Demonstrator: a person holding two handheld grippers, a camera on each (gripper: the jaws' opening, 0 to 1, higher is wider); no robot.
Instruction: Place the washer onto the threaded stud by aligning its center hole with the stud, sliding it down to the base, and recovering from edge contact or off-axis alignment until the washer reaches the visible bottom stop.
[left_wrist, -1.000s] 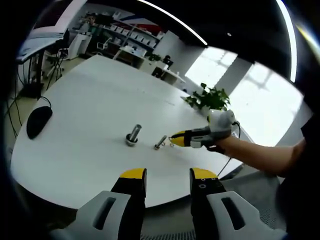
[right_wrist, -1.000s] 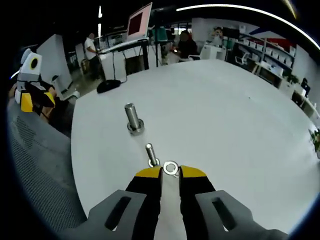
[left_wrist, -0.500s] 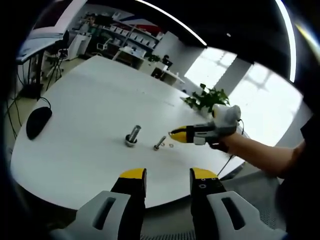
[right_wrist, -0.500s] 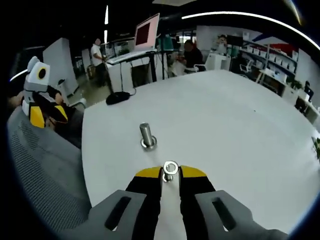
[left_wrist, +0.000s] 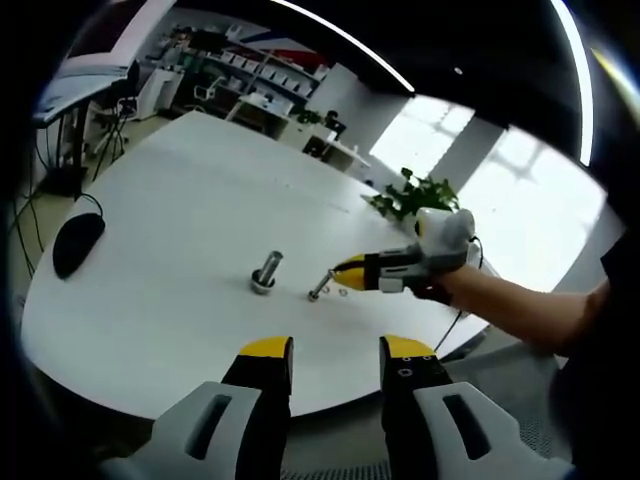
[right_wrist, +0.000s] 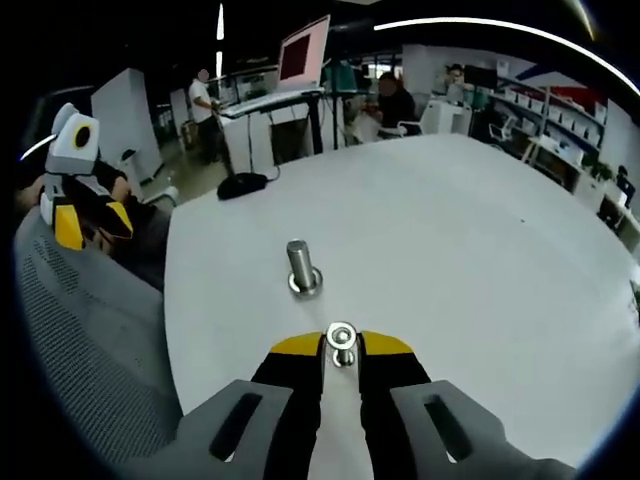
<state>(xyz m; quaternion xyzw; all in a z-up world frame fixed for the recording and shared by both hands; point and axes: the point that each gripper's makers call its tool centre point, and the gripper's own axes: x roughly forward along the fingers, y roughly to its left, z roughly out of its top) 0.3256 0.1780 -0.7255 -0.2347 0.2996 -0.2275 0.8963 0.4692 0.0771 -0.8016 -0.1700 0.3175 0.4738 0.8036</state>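
So the right tool (right_wrist: 341, 346) has its jaws pressed nearly together, pinching the washer (right_wrist: 341, 334) at the tips, right over the top of the small threaded stud (left_wrist: 320, 287). Can't tell if it's actually touching the stud. Left tool (left_wrist: 335, 352) hangs off the edge of the white counter (left_wrist: 170, 200), jaws spread, holding nothing. Count: two studs standing on the counter, the second being the fatter stud (right_wrist: 303, 268) at 11 o'clock from the washer, plus one washer.
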